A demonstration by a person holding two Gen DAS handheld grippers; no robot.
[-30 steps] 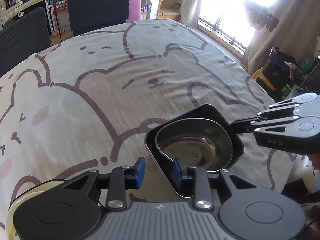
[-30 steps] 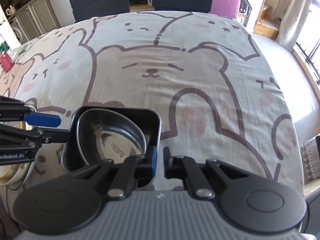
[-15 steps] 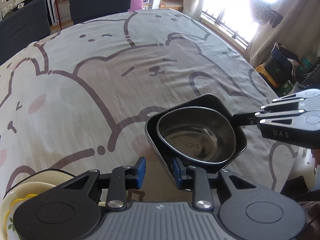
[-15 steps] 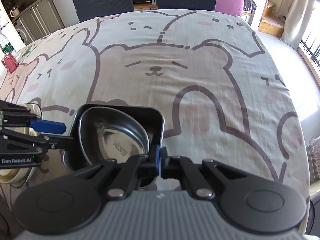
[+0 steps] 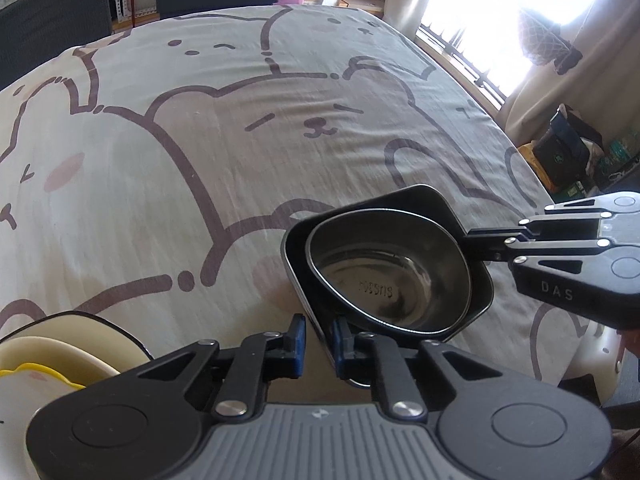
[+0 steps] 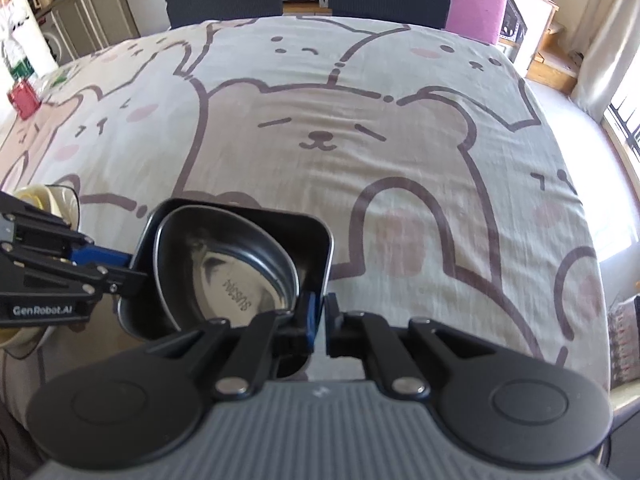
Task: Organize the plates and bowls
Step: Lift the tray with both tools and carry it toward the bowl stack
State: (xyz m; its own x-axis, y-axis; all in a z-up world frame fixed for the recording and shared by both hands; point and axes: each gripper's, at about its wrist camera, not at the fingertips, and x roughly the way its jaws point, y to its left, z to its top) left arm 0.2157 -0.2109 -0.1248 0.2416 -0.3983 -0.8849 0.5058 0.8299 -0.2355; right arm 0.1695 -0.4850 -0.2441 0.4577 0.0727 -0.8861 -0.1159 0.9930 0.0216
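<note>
A black square dish (image 5: 472, 216), with a steel bowl (image 5: 384, 276) nested inside, sits on the counter (image 5: 240, 152) under a bear-print cloth, at about 5 o'clock in the left wrist view. The left hand-held gripper (image 5: 319, 340) straddles the dish's near rim; its jaws have just been closing, and a narrow gap still shows beside the rim. The right hand-held gripper (image 6: 319, 320) is pressed together, pinching the dish's opposite rim. A cream bowl (image 5: 60, 344) with a yellow-edged item inside lies at 8 o'clock, well apart from the dish.
</note>
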